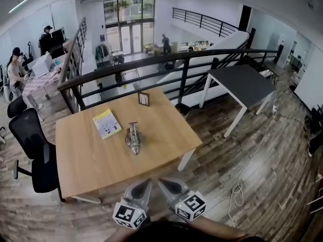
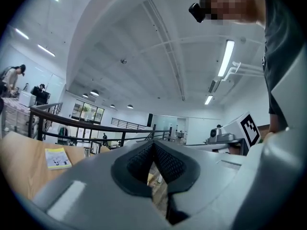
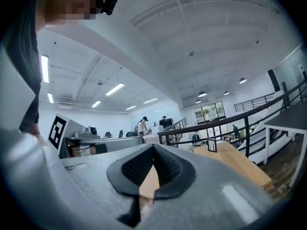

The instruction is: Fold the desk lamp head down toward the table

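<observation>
A silver desk lamp [image 1: 133,137] with a round base sits low near the middle of the wooden table [image 1: 86,160], its arm and head lying close over the base. Both grippers hang at the table's near edge, short of the lamp and apart from it. In my left gripper [image 1: 146,183] [image 2: 153,145] the fingertips meet with nothing between them. My right gripper [image 1: 162,181] [image 3: 153,147] is likewise shut and empty, close beside the left. Neither gripper view shows the lamp.
A yellow booklet [image 1: 106,123] [image 2: 57,158] lies left of the lamp, and a small framed card [image 1: 144,99] [image 3: 211,145] stands at the far edge. A black office chair [image 1: 30,150] stands at the table's left. A grey table [image 1: 242,82] and a railing [image 1: 151,64] are behind. A white cable [image 1: 237,188] lies on the floor.
</observation>
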